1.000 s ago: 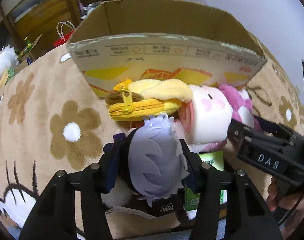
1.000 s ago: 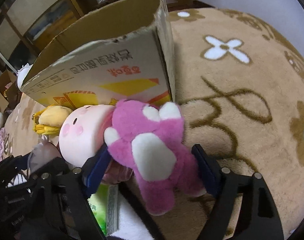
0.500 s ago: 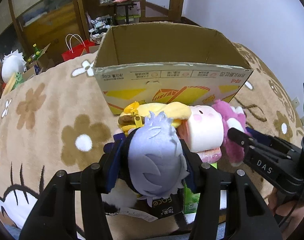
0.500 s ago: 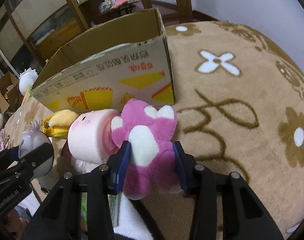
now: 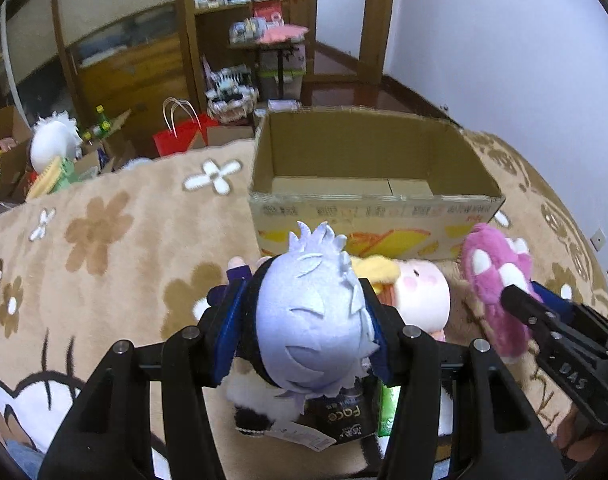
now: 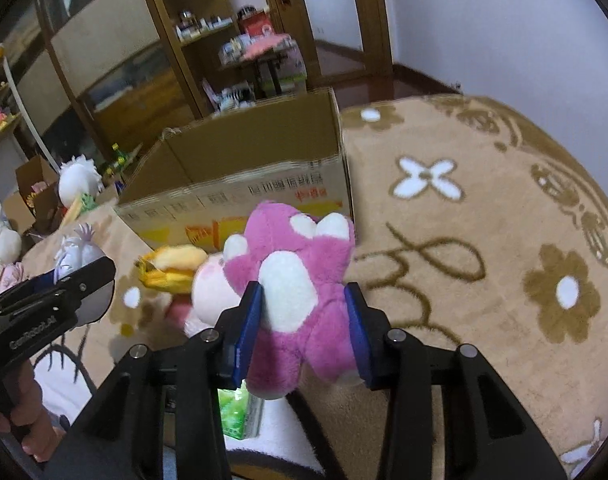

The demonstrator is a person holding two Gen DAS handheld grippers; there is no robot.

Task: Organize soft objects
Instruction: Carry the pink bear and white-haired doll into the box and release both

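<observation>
Left gripper [image 5: 302, 330] clamps the white-haired doll [image 5: 312, 320], right gripper [image 6: 302, 320] the pink plush [image 6: 300, 280]; both should clear the cardboard box [image 5: 368, 160] rim before releasing

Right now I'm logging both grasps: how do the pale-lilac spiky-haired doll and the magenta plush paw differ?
The pale-lilac spiky-haired doll is smooth felt, round, in the left gripper; the magenta plush paw is shaggy, with white pads, in the right gripper. Both are clamped, short of the cardboard box.
</observation>
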